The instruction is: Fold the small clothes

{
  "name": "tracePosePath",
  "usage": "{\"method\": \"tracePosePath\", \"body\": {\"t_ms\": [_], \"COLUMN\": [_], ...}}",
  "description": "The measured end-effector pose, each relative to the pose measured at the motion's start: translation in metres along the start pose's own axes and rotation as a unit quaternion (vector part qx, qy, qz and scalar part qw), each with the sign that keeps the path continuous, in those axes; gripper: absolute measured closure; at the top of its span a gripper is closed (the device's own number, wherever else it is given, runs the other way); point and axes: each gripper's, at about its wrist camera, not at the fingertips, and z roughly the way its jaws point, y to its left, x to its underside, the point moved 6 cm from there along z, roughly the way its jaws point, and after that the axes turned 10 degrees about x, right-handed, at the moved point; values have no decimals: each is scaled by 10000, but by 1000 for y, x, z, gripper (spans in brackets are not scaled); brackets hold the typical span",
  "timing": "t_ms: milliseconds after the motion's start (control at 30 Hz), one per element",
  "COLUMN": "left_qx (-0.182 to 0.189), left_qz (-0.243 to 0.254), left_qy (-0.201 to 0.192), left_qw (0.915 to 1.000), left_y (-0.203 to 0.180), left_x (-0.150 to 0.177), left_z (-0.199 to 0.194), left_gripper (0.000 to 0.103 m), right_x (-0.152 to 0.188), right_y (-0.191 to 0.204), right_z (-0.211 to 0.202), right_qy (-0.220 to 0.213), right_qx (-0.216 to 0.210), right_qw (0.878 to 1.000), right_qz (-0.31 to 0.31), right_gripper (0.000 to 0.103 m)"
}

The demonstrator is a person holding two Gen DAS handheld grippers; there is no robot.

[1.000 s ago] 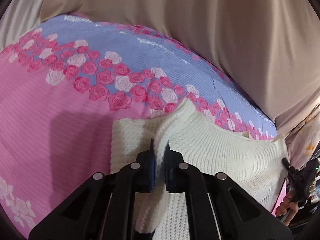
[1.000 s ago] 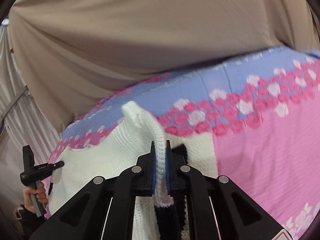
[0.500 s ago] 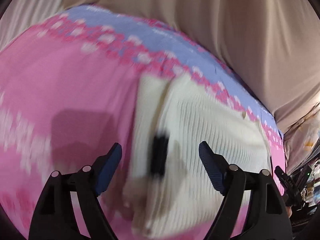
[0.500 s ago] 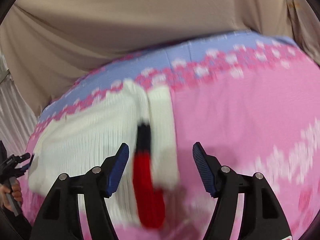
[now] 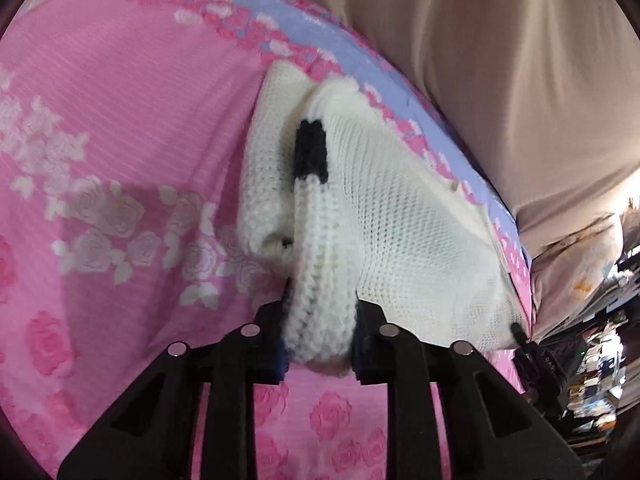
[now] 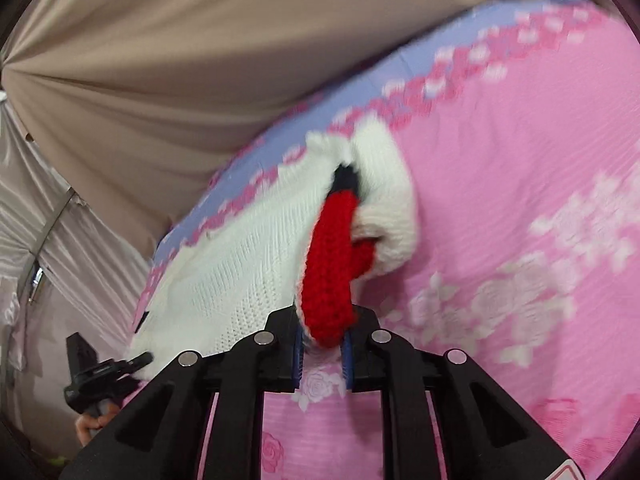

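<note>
A cream knit sweater point(image 5: 400, 208) lies folded on a pink rose-print bedsheet point(image 5: 120, 120). My left gripper point(image 5: 320, 336) is shut on a thick white ribbed part of it, which rises to a black band point(image 5: 312, 152). In the right wrist view the same sweater point(image 6: 240, 264) spreads to the left, and my right gripper point(image 6: 323, 340) is shut on its red ribbed part point(image 6: 328, 264). Both held parts are lifted off the sheet toward the cameras. What lies under the folds is hidden.
The bedsheet point(image 6: 520, 160) has a lilac band along its far edge. A beige curtain point(image 5: 480, 60) hangs behind the bed. The other gripper point(image 6: 100, 372), held by a hand, shows at lower left in the right wrist view. Household clutter point(image 5: 600, 368) sits off the bed's end.
Both grippers let go of the raised sweater fold, stood open half a second ago, then shut again on the white and red ribbed parts nearer the sheet's front.
</note>
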Motion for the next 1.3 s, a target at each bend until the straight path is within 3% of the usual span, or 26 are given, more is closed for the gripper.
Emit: {"method": "tracePosePath", "body": {"t_ms": [33, 133, 233, 300, 400, 433, 467, 500, 533, 567, 667, 800, 900, 933, 967, 1000, 1033, 1100, 1200, 1233, 1300], "left_qx": [-54, -271, -375, -538, -533, -512, -515, -553, -591, -598, -483, -446, -639, -628, -688, -713, -621, -385, -569, -614, -694], "left_qz": [170, 324, 66, 11, -30, 22, 237, 539, 751, 987, 1256, 1019, 744, 779, 836, 954, 1035, 976, 1228, 1223, 1115], "left_qy": [-32, 183, 739, 988, 827, 659, 354, 74, -132, -409, -577, 108, 268, 199, 110, 25, 1, -96, -473, -519, -452], "left_qw": [9998, 9989, 9965, 9936, 9951, 9965, 9978, 9970, 9953, 9925, 9892, 9937, 9948, 9948, 9941, 9929, 9927, 9944, 9897, 9892, 9903], "left_y": [-3, -3, 12, 24, 16, 7, -6, -21, -31, -44, -65, -50, -29, -27, -26, -28, -31, -34, -41, -38, -24], "left_x": [3, 22, 49, 62, 54, 46, 34, 21, 11, -3, -36, -63, -70, -73, -73, -74, -75, -79, -87, -90, -95], "left_z": [-16, -39, -33, -27, -32, -39, -50, -60, -64, -67, -39, 45, 80, 85, 86, 85, 86, 81, 64, 63, 71], "left_gripper": [84, 86, 86, 85, 80, 78, 70, 63, 48, 42, 28, 28, 33, 40, 56, 70, 97, 96, 96, 96, 96], "right_x": [2, 21, 60, 77, 55, 41, 22, 9, -5, -17, -36, -41, -44, -44, -43, -41, -41, -50, -74, -80, -80], "right_y": [-5, -28, -53, -61, -61, -59, -51, -45, -36, -25, 10, 34, 33, 32, 30, 27, 28, 36, 24, 11, -20], "right_z": [-12, -34, -19, -7, -24, -36, -49, -55, -58, -54, -12, 58, 91, 97, 103, 103, 98, 76, 42, 47, 78], "right_qy": [-17, 142, 829, 1021, 639, 321, -141, -393, -627, -723, -466, 128, 343, 368, 418, 508, 491, 77, -667, -665, -249], "right_qx": [24, 609, 877, 968, 1095, 1187, 1322, 1353, 1266, 1039, 562, 678, 994, 1034, 1056, 989, 837, 536, 577, 712, 1004], "right_qw": [10000, 9979, 9925, 9898, 9919, 9923, 9907, 9893, 9890, 9908, 9934, 9901, 9862, 9857, 9857, 9865, 9889, 9925, 9927, 9932, 9940], "right_qz": [-11, -171, -199, -226, -66, -118, -292, -383, -434, -484, -881, -1226, -1280, -1275, -1243, -1203, -1130, -1099, -819, -645, -354], "right_gripper": [91, 91, 90, 86, 76, 76, 73, 61, 46, 42, 37, 36, 36, 43, 55, 94, 94, 95, 96, 96, 97]}}
